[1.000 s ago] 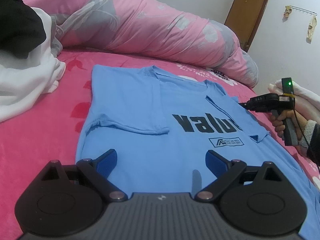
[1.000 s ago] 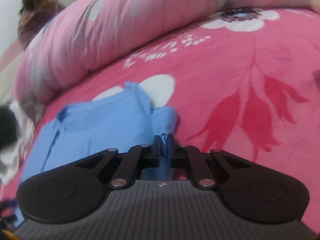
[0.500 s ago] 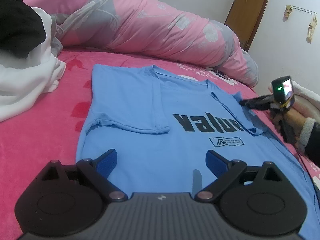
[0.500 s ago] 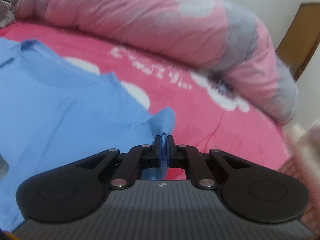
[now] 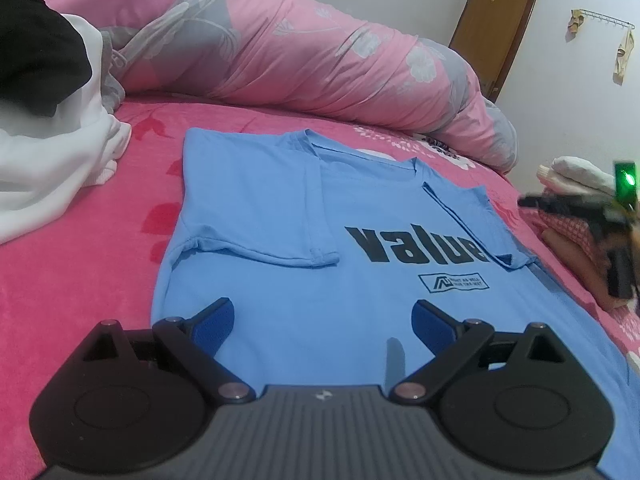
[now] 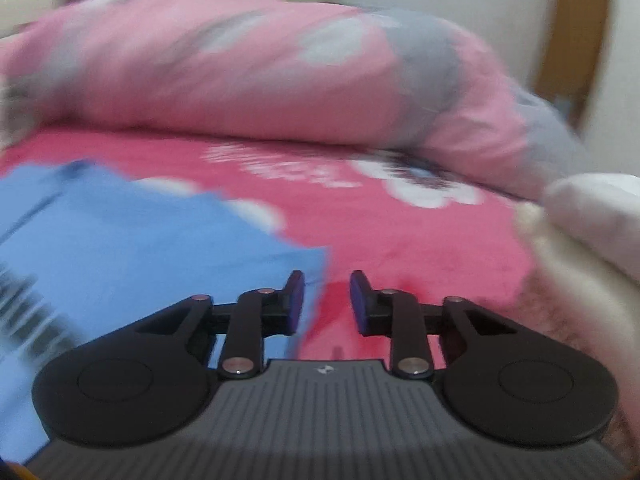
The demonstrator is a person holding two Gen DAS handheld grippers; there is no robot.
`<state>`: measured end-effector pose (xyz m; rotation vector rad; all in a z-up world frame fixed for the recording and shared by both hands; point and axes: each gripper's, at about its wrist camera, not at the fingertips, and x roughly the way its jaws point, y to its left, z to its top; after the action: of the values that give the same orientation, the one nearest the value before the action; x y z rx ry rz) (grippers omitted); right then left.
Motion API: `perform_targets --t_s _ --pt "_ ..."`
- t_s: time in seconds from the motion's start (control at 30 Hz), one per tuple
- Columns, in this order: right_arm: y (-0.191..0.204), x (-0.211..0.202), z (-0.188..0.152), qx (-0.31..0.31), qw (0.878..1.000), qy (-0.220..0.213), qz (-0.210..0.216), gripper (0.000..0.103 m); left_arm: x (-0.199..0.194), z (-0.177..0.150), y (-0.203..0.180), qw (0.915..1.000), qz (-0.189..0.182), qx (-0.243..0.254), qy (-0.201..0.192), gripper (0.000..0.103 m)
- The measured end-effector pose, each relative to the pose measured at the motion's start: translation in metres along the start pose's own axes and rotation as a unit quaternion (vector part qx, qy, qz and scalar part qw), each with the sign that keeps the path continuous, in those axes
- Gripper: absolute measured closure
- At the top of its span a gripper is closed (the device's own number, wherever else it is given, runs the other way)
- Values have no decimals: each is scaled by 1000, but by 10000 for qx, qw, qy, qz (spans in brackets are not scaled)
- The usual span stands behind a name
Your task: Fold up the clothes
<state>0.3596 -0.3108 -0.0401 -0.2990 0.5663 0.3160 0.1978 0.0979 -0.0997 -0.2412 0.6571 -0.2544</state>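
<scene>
A light blue T-shirt (image 5: 360, 272) printed "value" lies flat on the pink bed, both sleeves folded in over its front. My left gripper (image 5: 322, 318) hovers open over the shirt's lower part, nothing between its blue pads. In the blurred right wrist view the shirt's right edge (image 6: 120, 240) lies at the left. My right gripper (image 6: 326, 304) stands open beside that edge, over the bedspread, holding nothing. It also shows in the left wrist view as the right gripper (image 5: 576, 204), off the shirt's right side.
A rolled pink and grey floral duvet (image 5: 320, 52) runs along the back of the bed (image 5: 80, 280). White and black clothes (image 5: 48, 120) are piled at the left. Folded pale clothes (image 5: 572, 172) sit at the right edge. A brown door (image 5: 500, 28) stands behind.
My right gripper has opened and let go of the right sleeve, which now lies folded on the shirt. It has drawn back to the right. My left gripper has not moved.
</scene>
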Motion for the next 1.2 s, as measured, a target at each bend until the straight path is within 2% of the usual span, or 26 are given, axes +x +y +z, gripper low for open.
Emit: perform_targets --t_s 0.1,0.33,0.47,0.53,0.63,0.73,0.83,0.93,1.1,1.13,1.17,1.2 --pt "-4 -27 -12 321 9995 7 9 91 0 0 -1 10000 21 23 13 7" --pt "-15 -90 -41 1097 9940 40 3 89 -1 2 -3 9999 91 61 27 7" --pt "-20 -125 -58 1539 9881 58 0 87 -17 7 -4 9998 156 -22 -101 7" --pt "-26 -148 -74 1912 9815 72 57 86 -31 10 -8 9998 105 -1 -193 7" --pt "-28 -175 -117 2530 9668 210 283 84 -51 11 -20 9996 49 160 -243 7" --pt "-27 -169 -140 2833 9580 328 284 83 -69 4 -34 9993 68 334 -133 7" --pt "-25 -154 -143 3078 9496 143 571 83 -84 -12 -45 9987 153 478 63 7" --pt "-20 -136 -137 2968 9517 47 783 83 -92 -32 -50 9974 248 609 286 7" --pt "-12 -111 -141 2692 9581 367 909 82 -94 -56 -46 9959 433 557 570 7" --pt "-10 -108 -143 2644 9590 421 928 83 -94 -58 -45 9958 458 529 589 7" --pt "-9 -110 -143 2564 9602 409 1032 100 -95 -60 -43 9959 472 510 585 7" --pt "-8 -114 -143 2478 9612 387 1149 102 -95 -61 -42 9959 488 499 583 7"
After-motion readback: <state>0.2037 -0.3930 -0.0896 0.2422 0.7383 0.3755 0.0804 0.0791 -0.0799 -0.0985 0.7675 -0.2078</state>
